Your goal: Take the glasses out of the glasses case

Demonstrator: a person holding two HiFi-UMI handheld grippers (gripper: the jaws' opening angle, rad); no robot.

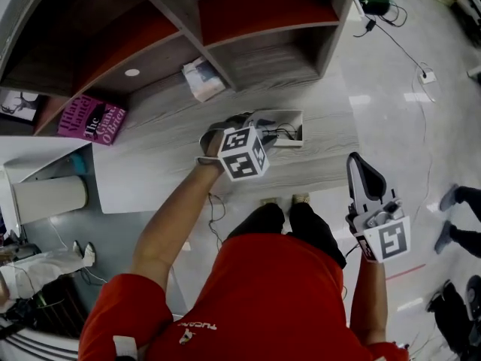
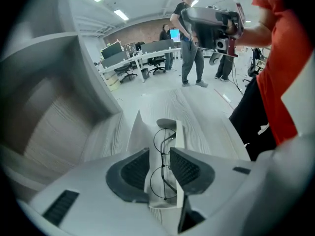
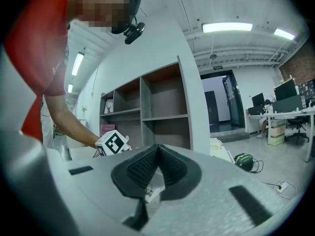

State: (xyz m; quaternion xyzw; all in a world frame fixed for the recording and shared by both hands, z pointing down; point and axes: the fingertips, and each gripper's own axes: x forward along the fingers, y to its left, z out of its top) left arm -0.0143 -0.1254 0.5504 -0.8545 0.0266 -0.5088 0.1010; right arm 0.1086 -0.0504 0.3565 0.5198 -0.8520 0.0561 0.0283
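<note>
Wears a red shirt (image 1: pixel 278 292), nearest of all. Holds the right gripper (image 1: pixel 359 164) up beside the body, off the near edge of the tabletop (image 1: pixel 165 179) and above the floor. Shows its jaws clenched tip to tip, gripping nothing.

Stretches a bare left arm (image 1: pixel 173 224) forward over the tabletop. Sets the left gripper (image 2: pixel 159 150) low over the glasses case (image 2: pixel 140 132), with the marker cube (image 1: pixel 242 153) facing up. Has those jaws released and narrowly apart, one pad on either side of the glasses (image 2: pixel 161 159). Leaves the glasses lying inside the open white case, thin wire rims flat along its tray, bridge in the gap between the pads; touching the pads or not, cannot tell. Rests the case on the grey wood-grain tabletop, lid flap raised along one side.

Beyond the case, meets a shelf unit (image 1: pixel 248 43) with open compartments, a white packet (image 1: pixel 203 79) at the foot of one divider and a pink book (image 1: pixel 92 119) further left. Farthest off, in the left gripper view, takes in office desks (image 2: pixel 138 58) and people (image 2: pixel 189 38) standing on a pale floor.
</note>
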